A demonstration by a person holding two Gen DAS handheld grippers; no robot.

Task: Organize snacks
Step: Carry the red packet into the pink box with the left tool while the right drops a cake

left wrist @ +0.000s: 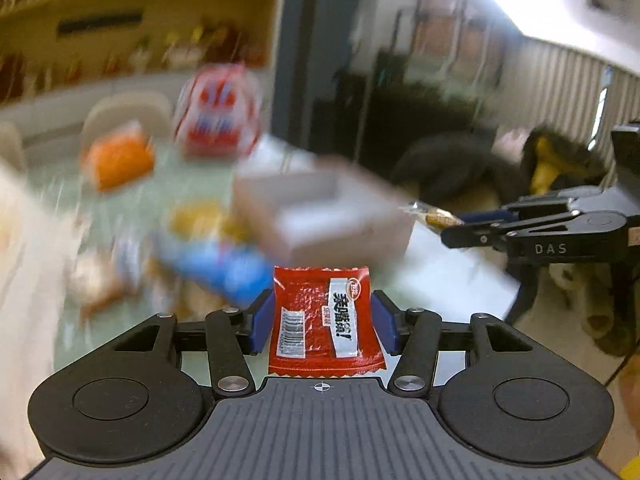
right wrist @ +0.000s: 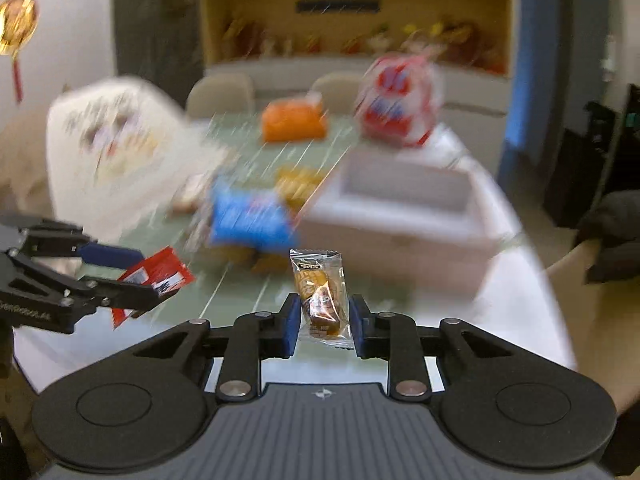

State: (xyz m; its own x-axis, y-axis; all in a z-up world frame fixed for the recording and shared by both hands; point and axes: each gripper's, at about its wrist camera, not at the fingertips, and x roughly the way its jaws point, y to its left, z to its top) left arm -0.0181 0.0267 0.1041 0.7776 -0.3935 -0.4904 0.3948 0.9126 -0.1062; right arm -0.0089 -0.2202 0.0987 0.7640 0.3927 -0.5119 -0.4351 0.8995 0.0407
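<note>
While clamped: red packet (left wrist: 324, 320) between left tool (left wrist: 324, 322) pads.

Blurred wooden shelving (right wrist: 356, 12), beige chairs (right wrist: 220, 94), gold wall ornament (right wrist: 16, 20)

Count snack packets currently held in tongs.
2. A red sachet sits between the blue pads of the left tongs; a clear-wrapped brown candy is pinched in the right tongs. Other snacks on the table are too blurred to count.
</note>
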